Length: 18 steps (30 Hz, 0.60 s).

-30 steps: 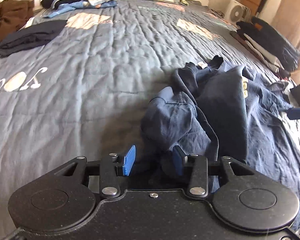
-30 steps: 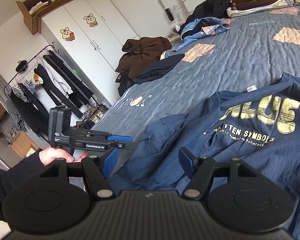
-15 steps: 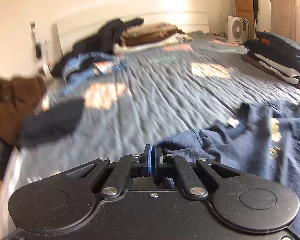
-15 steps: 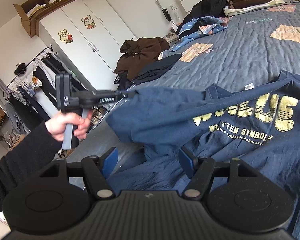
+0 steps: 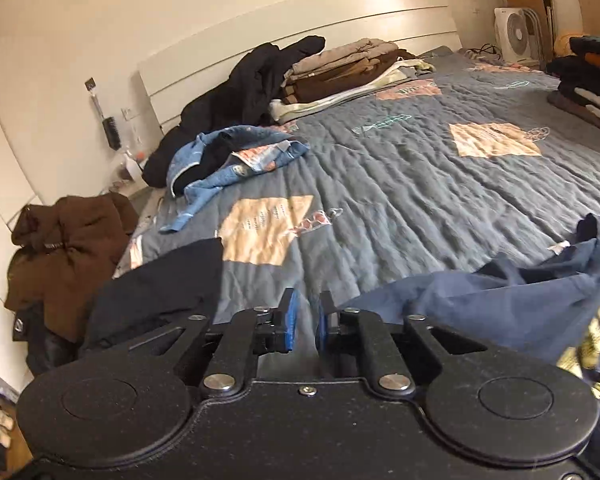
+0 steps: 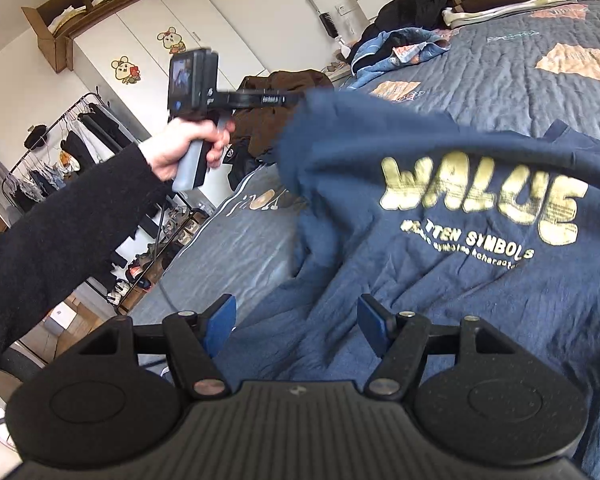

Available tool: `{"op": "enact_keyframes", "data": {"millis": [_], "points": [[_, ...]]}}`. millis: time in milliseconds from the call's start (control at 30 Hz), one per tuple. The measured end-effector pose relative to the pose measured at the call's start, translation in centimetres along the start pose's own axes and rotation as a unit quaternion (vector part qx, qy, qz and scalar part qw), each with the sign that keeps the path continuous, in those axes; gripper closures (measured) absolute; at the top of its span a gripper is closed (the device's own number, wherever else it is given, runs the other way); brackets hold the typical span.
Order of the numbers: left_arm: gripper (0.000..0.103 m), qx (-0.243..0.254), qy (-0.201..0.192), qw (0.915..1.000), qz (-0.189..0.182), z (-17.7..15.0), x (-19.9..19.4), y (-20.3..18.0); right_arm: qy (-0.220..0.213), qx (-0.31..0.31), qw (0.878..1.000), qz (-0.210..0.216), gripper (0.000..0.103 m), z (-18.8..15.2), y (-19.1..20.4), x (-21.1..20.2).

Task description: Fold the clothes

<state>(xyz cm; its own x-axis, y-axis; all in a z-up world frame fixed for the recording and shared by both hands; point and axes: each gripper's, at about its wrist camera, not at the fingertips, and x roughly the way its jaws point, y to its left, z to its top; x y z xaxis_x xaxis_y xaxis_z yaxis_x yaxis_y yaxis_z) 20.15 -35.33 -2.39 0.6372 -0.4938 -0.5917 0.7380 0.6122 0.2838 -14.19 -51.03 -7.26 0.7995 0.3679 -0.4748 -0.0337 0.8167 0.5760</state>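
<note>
Left wrist view: left gripper (image 5: 304,320) fingers stand slightly apart with nothing visible between them; the navy sweatshirt (image 5: 520,304) lies just right of them on the bed (image 5: 400,184).

Right wrist view: right gripper (image 6: 296,320) fingers spread wide, empty, above the sweatshirt, whose sleeve (image 6: 340,128) hangs raised at the left gripper's tip; contact there is blurred.

I see both views in soft, even daylight with dark fisheye corners and bent edges, glare washing the headboard (image 5: 300,36), and motion blur smearing the lifted sweatshirt (image 6: 440,208) edge near the left hand-held gripper (image 6: 296,98).
</note>
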Motion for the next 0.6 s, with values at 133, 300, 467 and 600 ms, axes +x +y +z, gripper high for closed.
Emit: {"op": "enact_keyframes", "data": {"millis": [133,300,467,600], "points": [[0.063,-0.006,0.017,0.9983,-0.055,-5.2,-5.7,0.5,-0.004,0.003,1.0,-0.003,0.037,0.1,0.0,-0.2],[0.061,-0.012,0.039,0.9948,-0.093,-12.7,-13.1,-2.2,-0.006,-0.021,1.0,-0.016,0.037,0.4,1.9,-0.5],[0.053,-0.035,0.079,0.9875,-0.132,-18.3,-17.3,-4.2,-0.009,-0.045,0.998,-0.032,0.037,0.3,4.2,-1.0],[0.051,-0.066,0.137,0.9758,-0.157,-22.1,-17.3,-3.6,-0.003,-0.037,0.998,-0.06,0.037,-2.4,5.9,-2.9]]}}
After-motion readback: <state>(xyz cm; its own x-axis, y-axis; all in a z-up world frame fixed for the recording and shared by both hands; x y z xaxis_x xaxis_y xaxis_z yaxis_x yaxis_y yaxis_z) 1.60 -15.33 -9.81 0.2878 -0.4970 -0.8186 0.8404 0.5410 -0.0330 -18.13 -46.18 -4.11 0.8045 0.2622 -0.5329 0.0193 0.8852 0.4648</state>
